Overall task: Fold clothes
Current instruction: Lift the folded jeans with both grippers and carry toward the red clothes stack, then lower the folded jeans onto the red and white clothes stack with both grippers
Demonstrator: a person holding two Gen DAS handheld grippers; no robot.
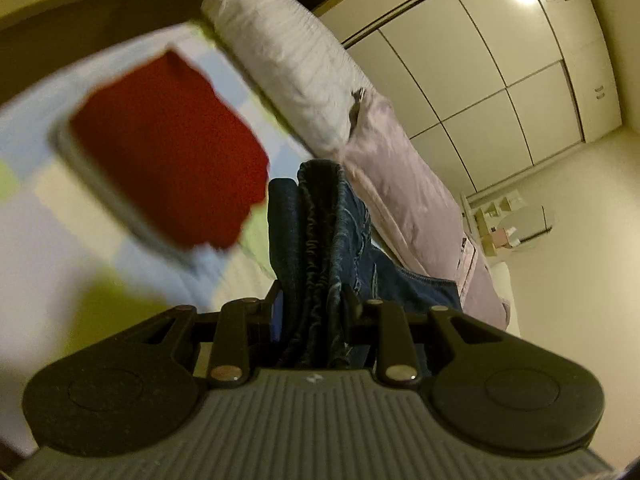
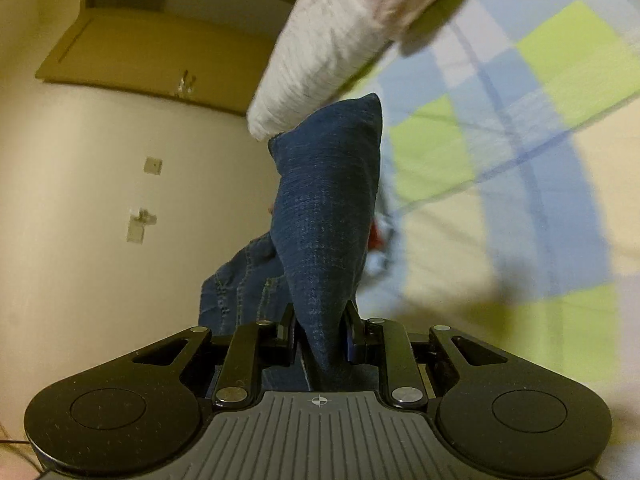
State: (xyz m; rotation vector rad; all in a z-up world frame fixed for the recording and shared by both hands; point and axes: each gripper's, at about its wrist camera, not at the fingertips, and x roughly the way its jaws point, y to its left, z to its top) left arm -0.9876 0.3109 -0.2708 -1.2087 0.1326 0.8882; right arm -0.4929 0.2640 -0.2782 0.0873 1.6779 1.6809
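Both grippers hold a pair of dark blue jeans above a bed with a checked sheet: the left gripper pinches the bunched waistband, the right gripper clamps a folded denim edge. A folded red garment lies on the sheet near a white pillow.

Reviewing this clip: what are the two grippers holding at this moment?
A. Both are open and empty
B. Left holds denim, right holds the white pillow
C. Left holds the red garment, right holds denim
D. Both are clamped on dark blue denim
D: the left gripper is shut on bunched denim, and the right gripper is shut on denim too; the folded red garment lies apart on the bed.
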